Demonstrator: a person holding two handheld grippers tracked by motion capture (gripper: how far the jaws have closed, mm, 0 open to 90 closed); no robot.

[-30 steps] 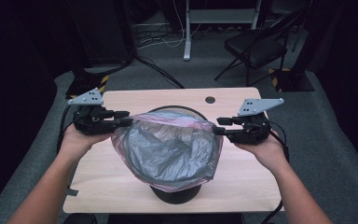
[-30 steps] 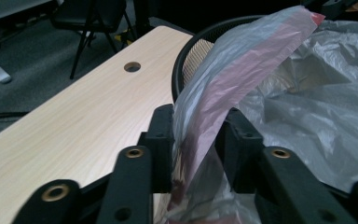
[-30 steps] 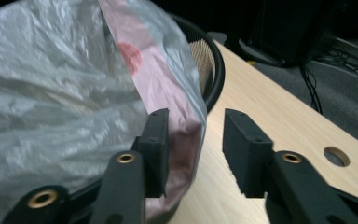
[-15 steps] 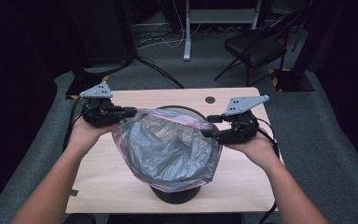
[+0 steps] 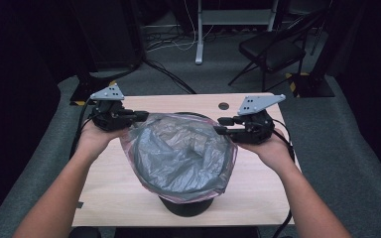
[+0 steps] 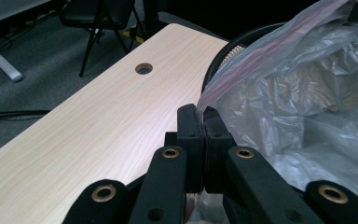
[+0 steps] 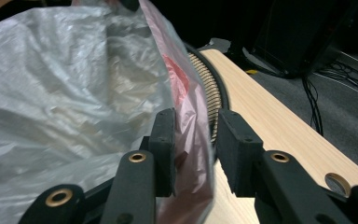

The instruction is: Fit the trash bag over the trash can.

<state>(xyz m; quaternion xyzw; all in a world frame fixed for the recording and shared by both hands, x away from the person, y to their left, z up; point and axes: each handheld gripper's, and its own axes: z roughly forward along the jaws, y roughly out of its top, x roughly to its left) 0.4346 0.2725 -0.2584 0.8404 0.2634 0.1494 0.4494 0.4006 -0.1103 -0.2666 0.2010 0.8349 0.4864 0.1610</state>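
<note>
Left gripper (image 6: 204, 122) jaws just clamped shut on the bag (image 5: 181, 156) rim. Right gripper (image 7: 196, 154) jaws closing, gap remains, film between, not pinched yet. Bag drapes over bin (image 5: 186, 204), frame center on table (image 5: 114, 183); both hands shifted toward frame top. Fitting underway.

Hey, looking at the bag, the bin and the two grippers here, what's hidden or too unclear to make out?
- Bin: high view, the bag draped over it covers its rim and inside.
- Bag bottom: high view, crumpled folds hide any contents.
- Right gripper: right gripper view, jaws have just been closing with the bag's edge in the gap between them; contact unclear.
- Left gripper: left gripper view, shut on the bag's edge; the pinched part is hidden.
</note>
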